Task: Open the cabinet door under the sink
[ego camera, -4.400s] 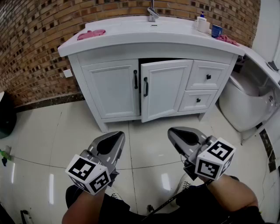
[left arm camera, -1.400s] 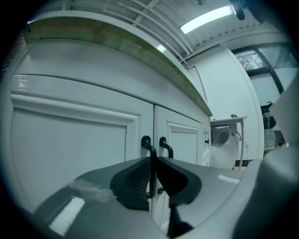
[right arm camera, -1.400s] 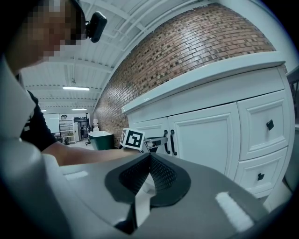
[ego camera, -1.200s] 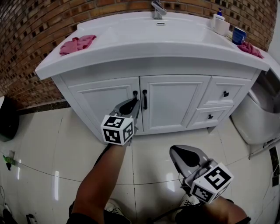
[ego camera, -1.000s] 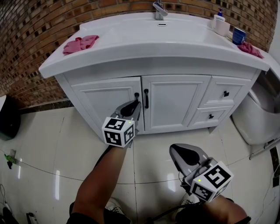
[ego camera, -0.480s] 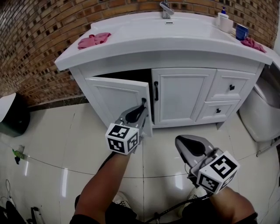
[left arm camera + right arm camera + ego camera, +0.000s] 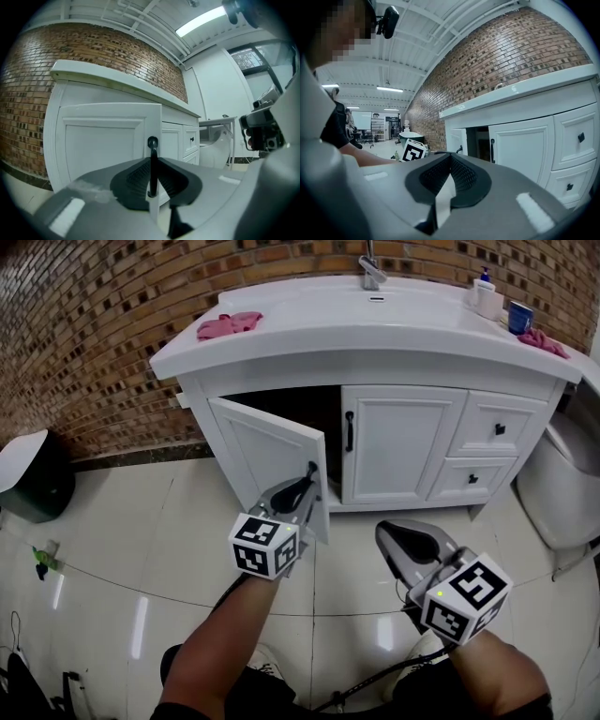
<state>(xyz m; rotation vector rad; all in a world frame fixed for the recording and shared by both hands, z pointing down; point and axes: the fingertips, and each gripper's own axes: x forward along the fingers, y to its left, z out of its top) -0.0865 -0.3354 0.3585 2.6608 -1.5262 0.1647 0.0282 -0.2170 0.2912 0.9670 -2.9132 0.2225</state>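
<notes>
Left gripper (image 7: 305, 487): jaws drawn narrow and clamped on the black handle (image 7: 152, 154) of the left door (image 7: 267, 451). The bar stands upright between the ribbed pads (image 7: 136, 176), with its rounded top end just above them.
Left gripper's pose: roughly level, in front of the sink (image 7: 356, 345) and pointing toward it. Its marker cube faces the person and a bare forearm (image 7: 220, 634) is behind it.
Right gripper (image 7: 450, 161): jaws pressed together with nothing between them, touching nothing.
Right gripper's place: in front of the sink and well apart from it, over the floor (image 7: 112, 549), out from the right door (image 7: 403, 442).
Left door: below the sink's left half, standing open at an angle and hinged at its outer edge. Its free edge, with the handle, is turned out away from the sink, and a dark opening (image 7: 314, 413) shows behind it.
Right door: below the sink's middle, shut flat, with a black pull (image 7: 349, 430) by the edge next to the opening.
Drawers (image 7: 497, 429): two, stacked below the sink's right end, both shut, each with a small dark knob.
Sink: white top with a tap (image 7: 371, 273) at its back edge, set against the brick wall (image 7: 94, 334).
On the sink: a pink cloth (image 7: 230, 324) at the left end; a white bottle (image 7: 484, 294), a blue cup (image 7: 518, 317) and a red-pink rag (image 7: 544, 341) at the right end.
</notes>
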